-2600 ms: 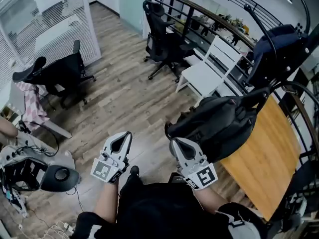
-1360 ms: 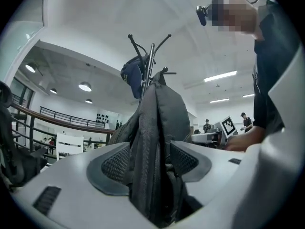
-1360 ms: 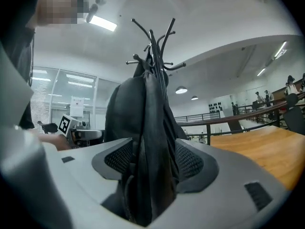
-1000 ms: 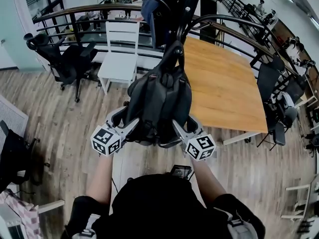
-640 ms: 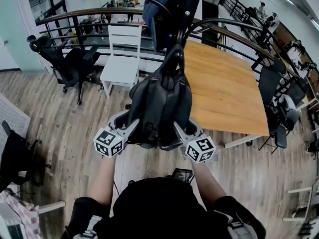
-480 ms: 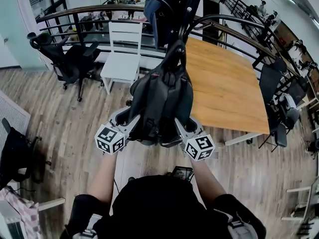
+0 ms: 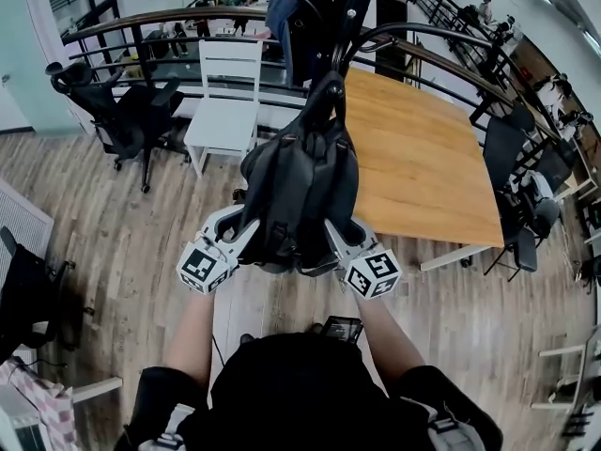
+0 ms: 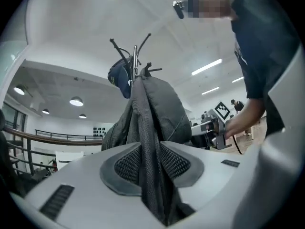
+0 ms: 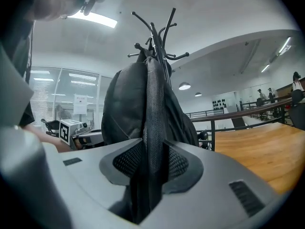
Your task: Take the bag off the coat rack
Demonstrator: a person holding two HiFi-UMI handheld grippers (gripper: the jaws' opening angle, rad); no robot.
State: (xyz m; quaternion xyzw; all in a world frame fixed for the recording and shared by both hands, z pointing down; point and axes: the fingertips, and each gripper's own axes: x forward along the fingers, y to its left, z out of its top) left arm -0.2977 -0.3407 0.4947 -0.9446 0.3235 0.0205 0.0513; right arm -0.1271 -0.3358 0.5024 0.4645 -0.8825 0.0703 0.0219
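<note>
A black backpack [image 7: 300, 191] hangs by its top loop from a hook of the black coat rack [image 7: 343, 26]. My left gripper [image 7: 242, 225] is at the bag's lower left and my right gripper [image 7: 336, 233] at its lower right. In the left gripper view the jaws are closing, and their pads pinch a mesh strap of the bag [image 8: 159, 109] at the left gripper [image 8: 151, 161]. In the right gripper view the right gripper [image 9: 148, 163] is closing the same way on a mesh strap of the bag [image 9: 133, 104], below the rack's hooks [image 9: 159, 37].
A blue garment [image 7: 286, 3] hangs higher on the rack. Behind and to the right stands a wooden table [image 7: 423, 158]. A white chair [image 7: 225, 101] and a black office chair [image 7: 122, 111] stand to the left, with a curved railing [image 7: 141, 22] behind them.
The view has swung onto the bag. Both grippers came up to the bag's lower sides and their jaws closed in on its straps. The bag still hangs from the hook.
</note>
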